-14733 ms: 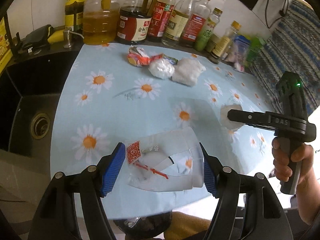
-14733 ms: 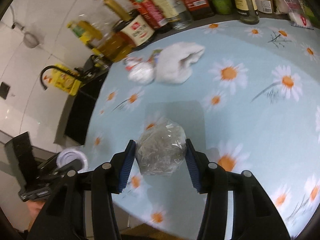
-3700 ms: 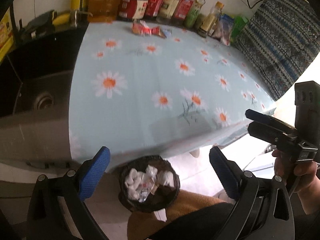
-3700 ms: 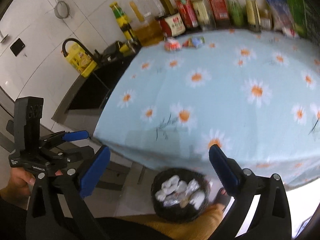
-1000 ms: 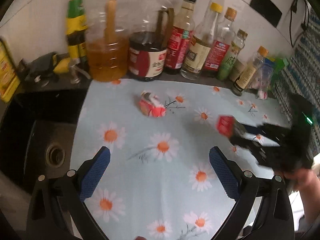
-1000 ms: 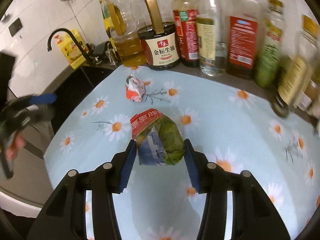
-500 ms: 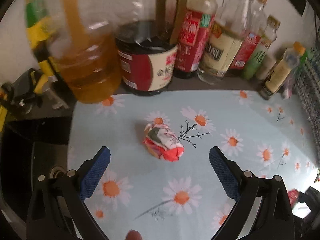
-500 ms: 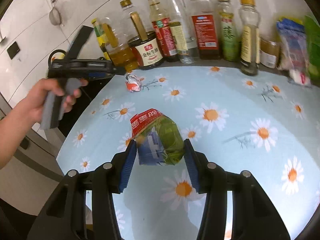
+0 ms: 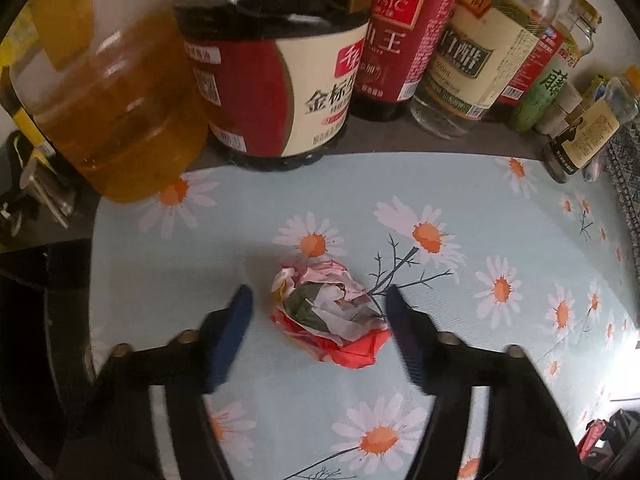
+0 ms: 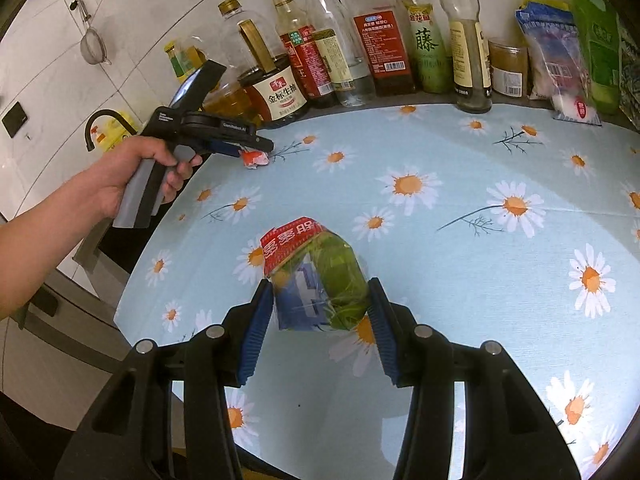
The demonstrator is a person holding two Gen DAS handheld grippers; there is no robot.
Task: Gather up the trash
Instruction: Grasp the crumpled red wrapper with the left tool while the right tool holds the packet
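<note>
Crumpled wrapper (image 9: 326, 312) sits on the bench (image 9: 500, 224) at twelve o'clock of the left claw (image 9: 318, 312), jaws apart astride it, ready to pinch. Right claw (image 10: 320, 300) is clamped on the snack packet (image 10: 316, 280), lifted clear for binning.

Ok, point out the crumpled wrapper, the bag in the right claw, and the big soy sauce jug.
crumpled wrapper (image 9: 328, 312): left wrist view, centre of the wad.
snack bag (image 10: 320, 280): right wrist view, middle of the pack.
soy sauce jug (image 9: 280, 92): left wrist view, its label.

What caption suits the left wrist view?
Left gripper straddling a crumpled red wrapper on the daisy tablecloth, jaws open.
</note>
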